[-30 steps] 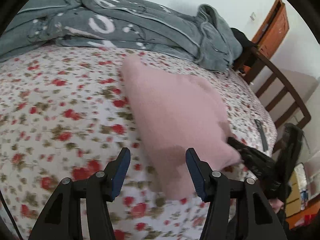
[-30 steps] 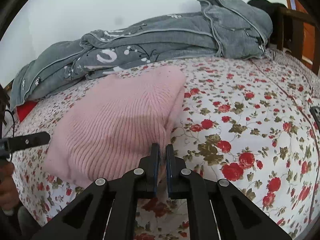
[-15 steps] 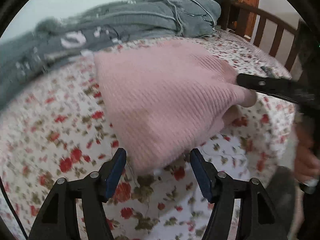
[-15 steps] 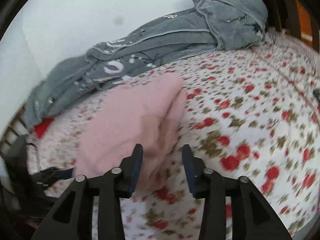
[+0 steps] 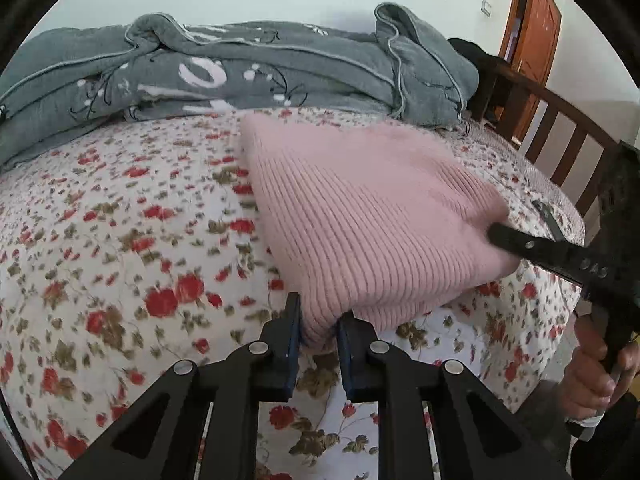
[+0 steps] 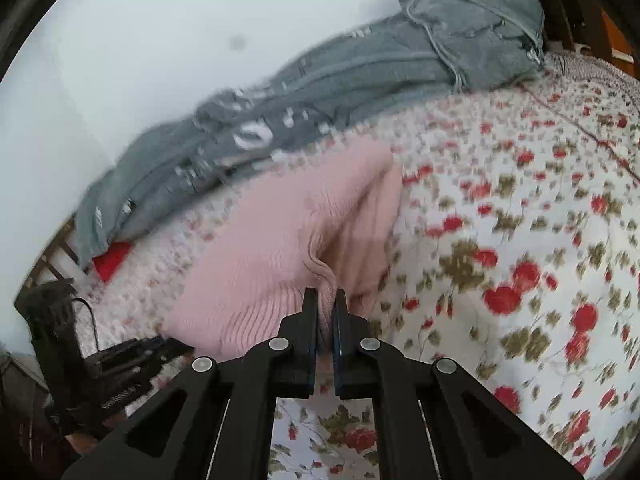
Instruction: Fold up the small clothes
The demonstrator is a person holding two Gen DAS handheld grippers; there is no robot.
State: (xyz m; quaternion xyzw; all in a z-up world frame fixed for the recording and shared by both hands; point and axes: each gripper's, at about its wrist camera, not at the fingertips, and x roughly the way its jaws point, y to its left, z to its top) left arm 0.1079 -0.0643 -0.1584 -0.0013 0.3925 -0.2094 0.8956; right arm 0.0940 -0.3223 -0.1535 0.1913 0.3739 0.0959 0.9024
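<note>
A folded pink ribbed knit garment (image 5: 372,216) lies on the floral bedsheet (image 5: 120,248). My left gripper (image 5: 318,320) is shut on the garment's near left corner. My right gripper (image 6: 325,300) is shut on the garment's near right corner, where the knit (image 6: 288,240) bunches up between the jaws. The right gripper also shows in the left wrist view (image 5: 496,236), touching the garment's right edge. The left gripper shows in the right wrist view (image 6: 160,348) at the garment's left corner.
A rumpled grey blanket (image 5: 240,68) lies along the far side of the bed against the wall. A wooden bed frame rail (image 5: 560,128) and a brown door (image 5: 532,28) stand at the right. A red item (image 6: 110,260) lies near the blanket's left end.
Both grippers went from open to shut on the garment's near corners. The right gripper had let go half a second ago and has gripped again.
</note>
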